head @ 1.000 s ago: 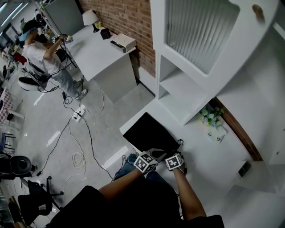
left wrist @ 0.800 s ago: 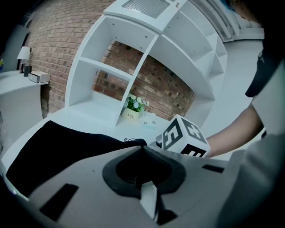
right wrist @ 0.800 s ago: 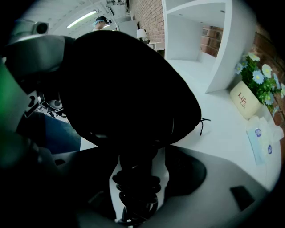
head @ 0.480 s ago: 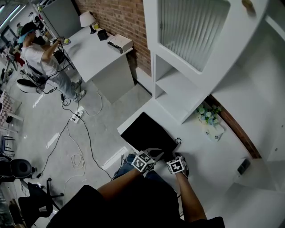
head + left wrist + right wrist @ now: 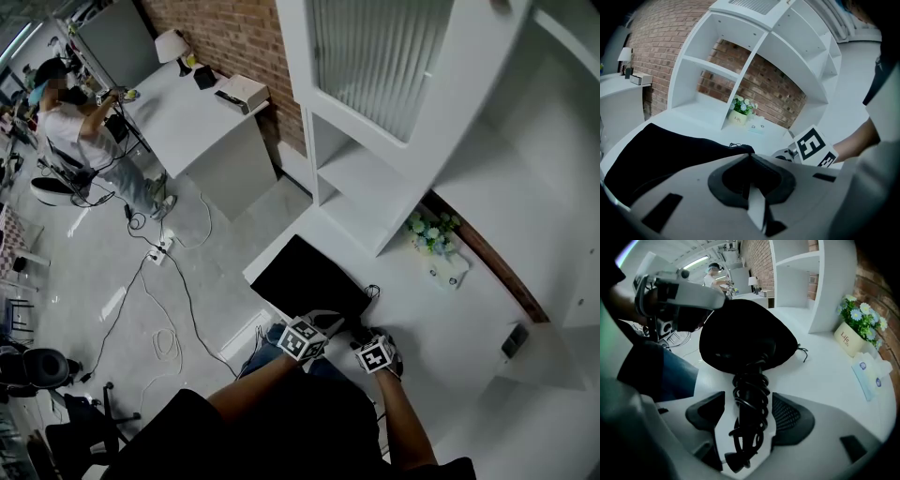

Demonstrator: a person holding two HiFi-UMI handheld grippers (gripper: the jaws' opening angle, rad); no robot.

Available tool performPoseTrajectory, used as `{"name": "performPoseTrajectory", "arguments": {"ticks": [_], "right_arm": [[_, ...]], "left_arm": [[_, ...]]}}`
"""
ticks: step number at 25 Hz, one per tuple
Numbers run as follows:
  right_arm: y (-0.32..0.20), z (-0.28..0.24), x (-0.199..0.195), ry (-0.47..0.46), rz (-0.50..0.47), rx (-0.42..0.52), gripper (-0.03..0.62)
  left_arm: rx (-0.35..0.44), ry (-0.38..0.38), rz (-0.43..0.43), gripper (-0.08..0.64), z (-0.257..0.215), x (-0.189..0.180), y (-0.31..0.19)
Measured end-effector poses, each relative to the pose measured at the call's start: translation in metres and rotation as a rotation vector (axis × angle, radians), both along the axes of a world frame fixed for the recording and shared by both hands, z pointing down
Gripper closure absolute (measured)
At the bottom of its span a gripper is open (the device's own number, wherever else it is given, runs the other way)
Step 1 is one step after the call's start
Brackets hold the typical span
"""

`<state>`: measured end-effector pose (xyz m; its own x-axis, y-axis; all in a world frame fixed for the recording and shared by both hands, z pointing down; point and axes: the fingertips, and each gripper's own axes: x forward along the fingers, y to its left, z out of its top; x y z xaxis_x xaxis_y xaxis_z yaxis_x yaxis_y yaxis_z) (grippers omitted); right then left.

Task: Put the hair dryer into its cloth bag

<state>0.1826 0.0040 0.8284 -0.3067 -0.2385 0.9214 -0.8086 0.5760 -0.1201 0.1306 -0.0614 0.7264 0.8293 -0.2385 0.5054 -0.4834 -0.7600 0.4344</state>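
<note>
Where the white counter (image 5: pixel 441 323) comes to its near left corner, the left gripper (image 5: pixel 748 158) has its fingers pinched together on the rim of the black cloth bag (image 5: pixel 307 279), which lies along that edge. Right of it, the hair dryer (image 5: pixel 749 380) is partly inside the bag, its cord-wrapped handle sticking out toward the near edge. Either side of that handle stand the 2 fingers (image 5: pixel 790 417) of the right gripper (image 5: pixel 749 404), spread wide and clear of it, having just been opening.
</note>
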Motion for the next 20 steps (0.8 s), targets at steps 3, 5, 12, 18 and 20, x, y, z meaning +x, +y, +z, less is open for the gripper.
{"name": "performPoseTrajectory", "arguments": {"ticks": [3, 5, 12, 18, 20], "right_arm": [[0.005, 0.013, 0.008, 0.036, -0.013, -0.035, 0.291], [0.007, 0.015, 0.009, 0.024, -0.016, -0.044, 0.337], [0.0, 0.003, 0.005, -0.019, -0.002, -0.012, 0.347], [-0.016, 0.0, 0.0, -0.044, 0.002, 0.019, 0.347], [-0.025, -0.009, -0.007, -0.064, -0.001, 0.03, 0.347]], "left_arm": [[-0.001, -0.006, 0.004, 0.532, 0.0, 0.0, 0.001], [-0.001, -0.004, 0.003, 0.532, -0.001, 0.001, 0.002], [-0.001, 0.0, 0.014, 0.532, 0.001, 0.003, 0.005], [-0.033, 0.047, 0.003, 0.532, -0.007, 0.009, 0.005], [-0.018, 0.05, 0.01, 0.532, -0.011, 0.01, 0.005]]}}
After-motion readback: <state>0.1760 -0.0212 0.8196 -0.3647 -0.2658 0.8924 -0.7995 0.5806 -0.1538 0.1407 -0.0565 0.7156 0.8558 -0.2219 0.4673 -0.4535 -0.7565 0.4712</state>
